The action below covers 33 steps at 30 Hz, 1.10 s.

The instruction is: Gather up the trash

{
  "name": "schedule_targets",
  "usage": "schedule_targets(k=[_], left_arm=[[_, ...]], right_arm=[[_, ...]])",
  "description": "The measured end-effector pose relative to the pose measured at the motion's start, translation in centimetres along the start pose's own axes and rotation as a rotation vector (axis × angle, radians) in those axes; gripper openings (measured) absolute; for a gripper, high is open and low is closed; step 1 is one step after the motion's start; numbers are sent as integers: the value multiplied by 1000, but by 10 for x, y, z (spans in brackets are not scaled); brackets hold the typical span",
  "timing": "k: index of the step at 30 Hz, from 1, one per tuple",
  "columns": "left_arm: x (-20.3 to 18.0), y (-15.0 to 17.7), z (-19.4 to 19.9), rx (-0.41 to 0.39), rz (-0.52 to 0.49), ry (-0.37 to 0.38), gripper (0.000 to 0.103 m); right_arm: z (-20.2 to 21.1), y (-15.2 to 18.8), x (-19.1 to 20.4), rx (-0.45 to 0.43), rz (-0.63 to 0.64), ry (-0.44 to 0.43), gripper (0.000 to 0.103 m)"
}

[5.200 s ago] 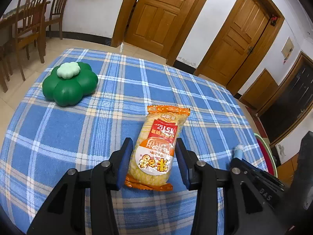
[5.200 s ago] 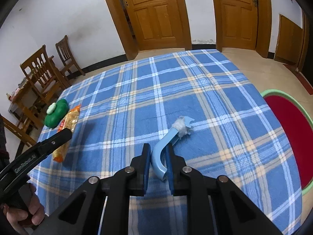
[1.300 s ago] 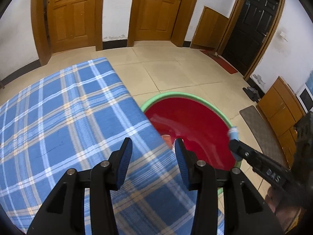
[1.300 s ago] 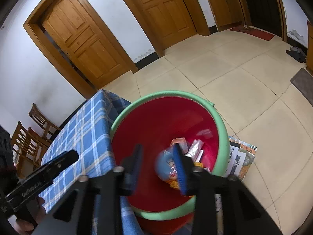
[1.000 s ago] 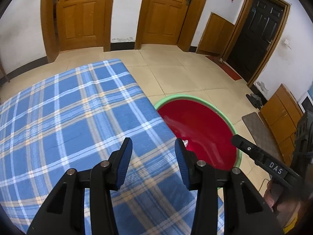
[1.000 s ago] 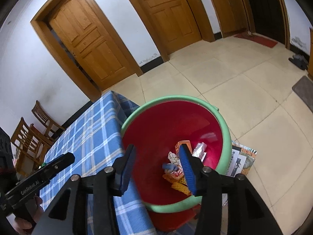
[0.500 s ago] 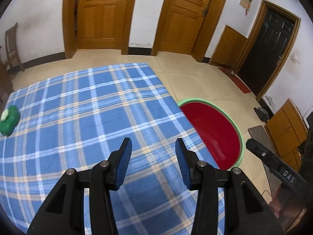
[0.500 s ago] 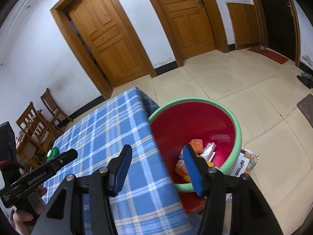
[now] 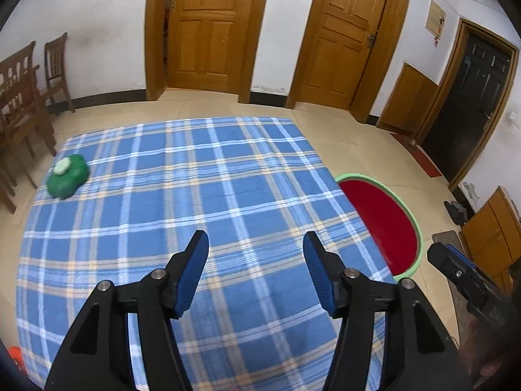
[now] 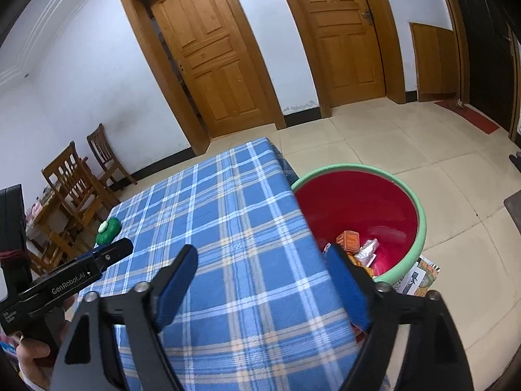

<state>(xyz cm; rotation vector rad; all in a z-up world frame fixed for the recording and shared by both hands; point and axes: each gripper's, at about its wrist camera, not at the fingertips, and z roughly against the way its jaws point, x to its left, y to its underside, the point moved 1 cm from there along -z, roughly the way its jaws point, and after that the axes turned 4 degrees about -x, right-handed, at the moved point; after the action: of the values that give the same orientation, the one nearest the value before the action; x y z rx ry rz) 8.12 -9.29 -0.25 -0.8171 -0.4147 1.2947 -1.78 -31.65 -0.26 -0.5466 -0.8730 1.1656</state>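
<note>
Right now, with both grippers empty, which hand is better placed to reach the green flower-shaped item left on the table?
Left. The left gripper, jaws opening and empty, faces the tablecloth with the green item ahead; the right gripper sits nearer the red bin.

You can read "GenRobot.AI" in white on the side of your left gripper (image 10: 97,262), near the green flower-shaped object (image 10: 108,227); smaller print below it is illegible.

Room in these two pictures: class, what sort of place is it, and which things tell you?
Probably a room in a home: panelled wooden doors, wooden dining chairs, and a table under a blue checked cloth beside a red bin.
</note>
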Motion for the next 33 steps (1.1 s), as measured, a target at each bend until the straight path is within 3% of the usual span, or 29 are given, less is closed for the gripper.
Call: schedule_targets(k=[17, 33], left_arm=[[37, 17, 39, -38, 69, -149, 60], [54, 20, 48, -53, 124, -174, 60]], right_arm=[[11, 9, 29, -6, 41, -34, 93], [14, 11, 33, -2, 44, -41, 94]])
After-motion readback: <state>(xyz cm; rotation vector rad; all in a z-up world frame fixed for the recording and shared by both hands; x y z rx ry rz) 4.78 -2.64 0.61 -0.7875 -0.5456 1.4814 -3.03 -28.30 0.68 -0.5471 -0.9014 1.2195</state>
